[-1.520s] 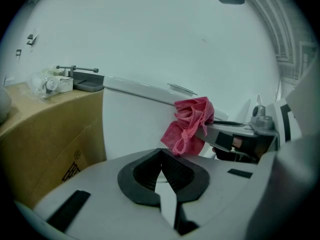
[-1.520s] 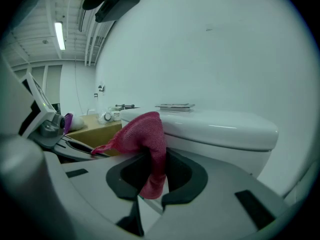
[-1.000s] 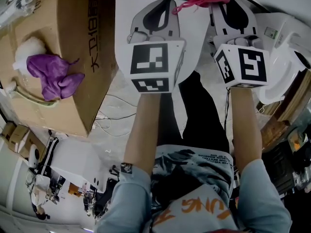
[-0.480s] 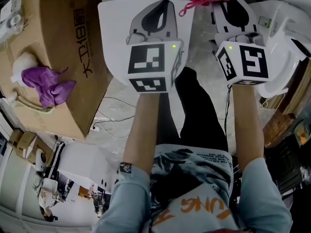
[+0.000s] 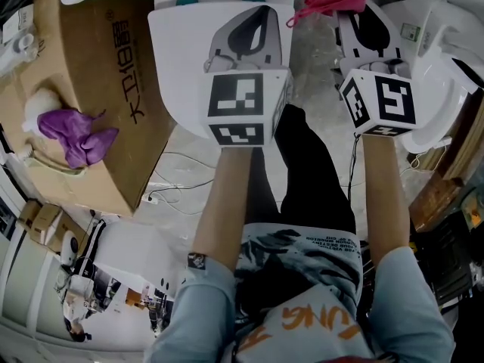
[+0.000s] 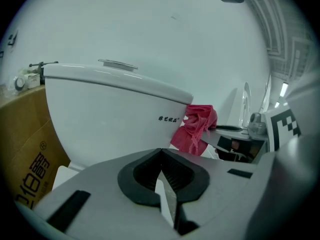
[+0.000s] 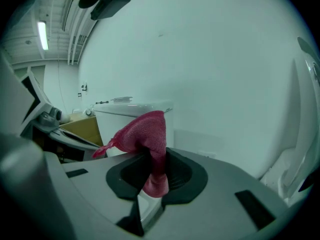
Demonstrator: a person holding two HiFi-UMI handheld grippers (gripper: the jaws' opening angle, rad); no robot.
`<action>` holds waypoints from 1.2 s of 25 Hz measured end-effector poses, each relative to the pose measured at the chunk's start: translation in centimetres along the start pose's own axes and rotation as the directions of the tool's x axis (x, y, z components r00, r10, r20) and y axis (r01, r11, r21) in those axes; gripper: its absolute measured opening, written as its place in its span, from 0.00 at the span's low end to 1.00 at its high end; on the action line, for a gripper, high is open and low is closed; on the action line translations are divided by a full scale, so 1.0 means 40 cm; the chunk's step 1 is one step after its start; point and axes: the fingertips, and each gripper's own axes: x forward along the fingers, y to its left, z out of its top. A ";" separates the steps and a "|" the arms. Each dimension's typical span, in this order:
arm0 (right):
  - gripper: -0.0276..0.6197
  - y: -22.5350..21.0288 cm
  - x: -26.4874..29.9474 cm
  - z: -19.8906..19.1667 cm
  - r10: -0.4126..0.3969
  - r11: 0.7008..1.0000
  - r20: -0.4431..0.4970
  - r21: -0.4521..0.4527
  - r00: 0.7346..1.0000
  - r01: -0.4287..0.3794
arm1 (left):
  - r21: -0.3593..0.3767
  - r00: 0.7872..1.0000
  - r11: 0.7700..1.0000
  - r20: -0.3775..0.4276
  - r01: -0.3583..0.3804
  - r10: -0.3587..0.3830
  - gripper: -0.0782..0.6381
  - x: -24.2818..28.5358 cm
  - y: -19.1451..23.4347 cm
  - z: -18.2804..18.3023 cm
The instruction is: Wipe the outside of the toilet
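At twelve o'clock from the person stands the toilet [image 6: 110, 119], hard and glossy, likely slippery. The right gripper [image 7: 152, 156] pinches a pink cloth [image 7: 142, 131] by a bunched fold; soft and limp, it should press flat easily. The left gripper [image 6: 161, 156] is closed, empty.

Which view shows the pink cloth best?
Right gripper view: the pink cloth is close up, pinched in the right gripper. Head view shows only its bunched top; left gripper view shows it small beside the toilet tank.
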 end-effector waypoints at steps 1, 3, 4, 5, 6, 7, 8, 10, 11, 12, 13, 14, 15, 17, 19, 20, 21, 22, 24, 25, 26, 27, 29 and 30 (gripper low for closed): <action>0.17 0.005 -0.005 -0.005 0.011 1.000 -0.005 -0.010 1.000 -0.011 | 0.001 1.000 1.000 -0.001 -0.006 0.006 0.15 -0.003 0.003 -0.001; 0.17 0.026 -0.014 -0.009 0.043 0.999 -0.012 -0.033 0.999 -0.044 | -0.001 1.000 1.000 0.002 -0.022 0.022 0.15 -0.015 0.015 0.002; 0.17 0.040 -0.019 -0.011 0.058 0.998 -0.017 -0.036 0.998 -0.058 | -0.006 0.999 0.999 0.004 -0.032 0.032 0.15 -0.027 0.023 0.003; 0.17 0.057 -0.025 -0.014 0.071 0.997 -0.024 -0.035 0.997 -0.072 | -0.012 0.999 0.999 0.003 -0.042 0.042 0.15 -0.044 0.032 -0.001; 0.17 0.077 -0.030 -0.018 0.086 0.996 -0.032 -0.033 0.996 -0.087 | -0.015 0.999 0.999 -0.001 -0.053 0.053 0.15 -0.062 0.041 -0.008; 0.17 0.101 -0.032 -0.020 0.106 0.994 -0.039 -0.033 0.994 -0.107 | -0.015 0.998 0.998 -0.007 -0.064 0.064 0.15 -0.079 0.052 -0.018; 0.17 0.127 -0.029 -0.020 0.129 0.991 -0.044 -0.038 0.991 -0.131 | -0.014 0.997 0.997 -0.009 -0.076 0.076 0.15 -0.093 0.067 -0.025; 0.17 0.189 -0.012 -0.020 0.182 0.981 -0.050 -0.059 0.982 -0.185 | -0.023 0.994 0.994 -0.002 -0.106 0.106 0.15 -0.117 0.108 -0.036; 0.17 0.222 -0.001 -0.024 0.207 0.975 -0.056 -0.069 0.977 -0.210 | -0.034 0.993 0.992 0.001 -0.122 0.122 0.15 -0.128 0.133 -0.044; 0.17 0.256 0.011 -0.029 0.228 0.969 -0.062 -0.079 0.972 -0.233 | -0.049 0.991 0.990 0.003 -0.135 0.135 0.15 -0.139 0.159 -0.055; 0.17 0.288 0.025 -0.034 0.247 0.963 -0.069 -0.089 0.966 -0.253 | -0.065 0.989 0.987 0.002 -0.148 0.148 0.15 -0.149 0.187 -0.068; 0.17 0.320 0.041 -0.038 0.265 0.958 -0.076 -0.096 0.961 -0.272 | -0.081 0.987 0.984 0.002 -0.160 0.161 0.15 -0.161 0.214 -0.079; 0.17 0.352 0.056 -0.040 0.281 0.952 -0.082 -0.102 0.956 -0.288 | -0.096 0.985 0.980 0.001 -0.171 0.172 0.15 -0.174 0.241 -0.090; 0.17 0.417 0.083 -0.039 0.303 0.944 -0.090 -0.110 0.949 -0.312 | -0.114 0.983 0.976 -0.006 -0.183 0.183 0.15 -0.206 0.293 -0.111; 0.17 0.484 0.112 -0.031 0.314 0.940 -0.092 -0.113 0.945 -0.323 | -0.116 0.982 0.975 -0.014 -0.188 0.188 0.15 -0.236 0.353 -0.122; 0.17 0.517 0.128 -0.026 0.318 0.938 -0.094 -0.112 0.944 -0.327 | -0.116 0.981 0.975 -0.016 -0.192 0.191 0.15 -0.248 0.384 -0.122; 0.17 0.546 0.144 -0.020 0.321 0.937 -0.096 -0.112 0.942 -0.331 | -0.117 0.981 0.974 -0.017 -0.194 0.194 0.15 -0.259 0.413 -0.121; 0.17 0.573 0.160 -0.016 0.324 0.936 -0.100 -0.113 0.941 -0.334 | -0.118 0.981 0.974 -0.017 -0.195 0.195 0.15 -0.268 0.439 -0.117; 0.17 0.619 0.194 -0.008 0.324 0.935 -0.105 -0.116 0.940 -0.335 | -0.117 0.981 0.974 -0.014 -0.195 0.195 0.15 -0.279 0.487 -0.106; 0.17 0.641 0.211 -0.003 0.323 0.935 -0.107 -0.118 0.940 -0.335 | -0.116 0.981 0.974 -0.012 -0.195 0.195 0.15 -0.284 0.510 -0.100; 0.17 0.663 0.227 0.000 0.324 0.934 -0.110 -0.121 0.940 -0.337 | -0.116 0.981 0.974 -0.010 -0.194 0.195 0.15 -0.288 0.532 -0.093; 0.17 0.684 0.244 0.003 0.327 0.932 -0.114 -0.123 0.938 -0.340 | -0.115 0.981 0.974 -0.009 -0.193 0.193 0.15 -0.290 0.552 -0.086; 0.17 0.724 0.276 0.010 0.334 0.928 -0.122 -0.129 0.935 -0.349 | -0.114 0.982 0.975 -0.006 -0.189 0.189 0.15 -0.291 0.588 -0.075; 0.17 0.742 0.291 0.013 0.338 0.926 -0.126 -0.134 0.933 -0.354 | -0.114 0.982 0.976 -0.007 -0.187 0.187 0.15 -0.291 0.604 -0.072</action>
